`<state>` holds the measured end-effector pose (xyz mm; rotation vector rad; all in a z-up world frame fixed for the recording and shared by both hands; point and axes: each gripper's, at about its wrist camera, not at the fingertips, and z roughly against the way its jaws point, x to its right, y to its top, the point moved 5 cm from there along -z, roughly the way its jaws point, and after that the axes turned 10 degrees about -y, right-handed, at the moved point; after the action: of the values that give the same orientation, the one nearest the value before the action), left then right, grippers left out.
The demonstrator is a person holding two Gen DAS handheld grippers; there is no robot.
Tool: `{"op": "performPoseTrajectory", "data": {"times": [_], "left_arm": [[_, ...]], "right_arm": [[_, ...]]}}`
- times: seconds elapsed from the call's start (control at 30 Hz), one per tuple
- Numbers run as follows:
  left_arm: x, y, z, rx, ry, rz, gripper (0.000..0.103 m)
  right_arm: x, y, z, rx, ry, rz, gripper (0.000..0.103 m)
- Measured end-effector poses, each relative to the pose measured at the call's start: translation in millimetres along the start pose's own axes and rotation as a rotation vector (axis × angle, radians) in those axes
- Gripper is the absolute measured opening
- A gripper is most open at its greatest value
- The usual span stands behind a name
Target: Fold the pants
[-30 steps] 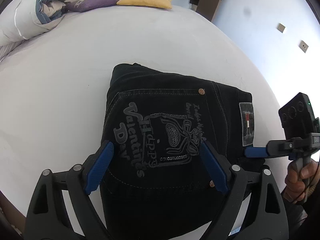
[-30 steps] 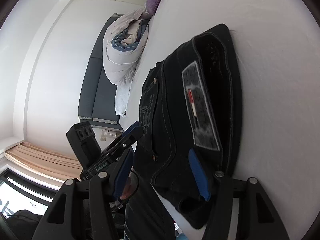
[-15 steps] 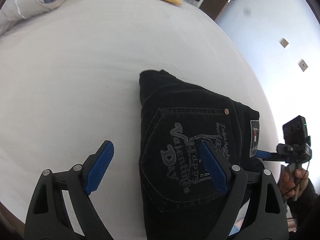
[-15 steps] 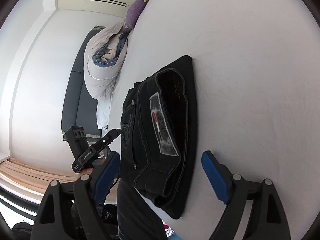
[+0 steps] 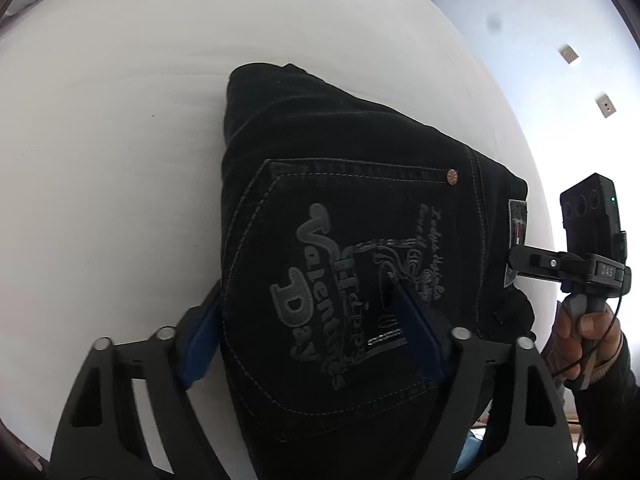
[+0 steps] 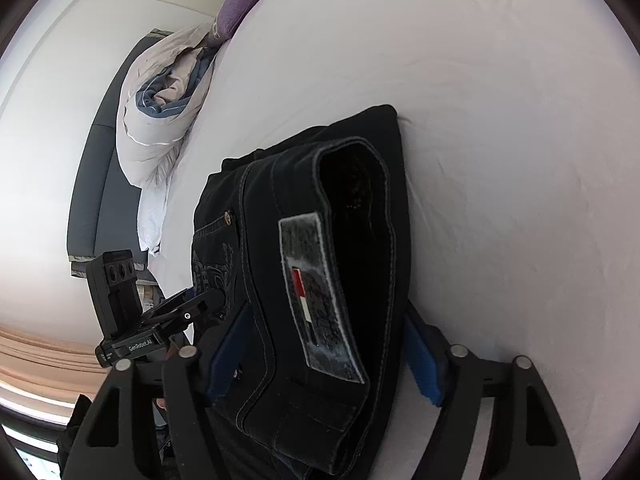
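Observation:
The black jeans (image 5: 352, 264) lie folded into a thick packet on the white bed (image 5: 112, 168), back pocket with grey lettering on top. My left gripper (image 5: 308, 332) straddles the packet's near left edge, one blue finger (image 5: 200, 344) at its side on the sheet and the other pressed on the pocket. In the right wrist view the jeans (image 6: 320, 280) show their waistband end with a grey label. My right gripper (image 6: 324, 356) has its blue fingers on either side of that waistband end, closed in on the stack. The right gripper also shows in the left view (image 5: 520, 262).
A rolled white and blue duvet (image 6: 160, 128) and a purple pillow (image 6: 240, 12) lie at the head of the bed. A dark headboard (image 6: 92, 184) stands behind them. The bed's right edge meets a light blue wall (image 5: 560, 80).
Both grippers have moved back in onto the jeans and narrowed around the packet; half a second ago both stood wide open and farther off.

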<state>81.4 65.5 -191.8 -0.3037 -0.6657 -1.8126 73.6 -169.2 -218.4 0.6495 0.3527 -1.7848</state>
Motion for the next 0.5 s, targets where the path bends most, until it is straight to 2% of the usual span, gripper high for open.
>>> {"op": "performPoseTrajectory", "data": {"times": [0.03,0.07,0.1,0.4,0.5], "left_arm": [[4,0,-2,-0.005,0.018,-0.013,0.065],[10,0,-3,-0.013,0.042,-0.038,0.062],[13,0,-3,-0.014,0.054,-0.052,0.057],[36,-2,8,0.032,0.129,-0.102,0.028],[40,0,17,0.052,0.130,-0.103,0.024]], "right_arm": [[2,0,-1,0.000,-0.012,-0.006,0.056],[3,0,-3,-0.001,-0.028,-0.011,0.044],[5,0,-4,-0.002,-0.032,-0.019,0.040],[-11,-5,8,0.082,-0.108,0.078,0.025],[-19,-5,20,0.117,-0.116,0.117,0.021]]}}
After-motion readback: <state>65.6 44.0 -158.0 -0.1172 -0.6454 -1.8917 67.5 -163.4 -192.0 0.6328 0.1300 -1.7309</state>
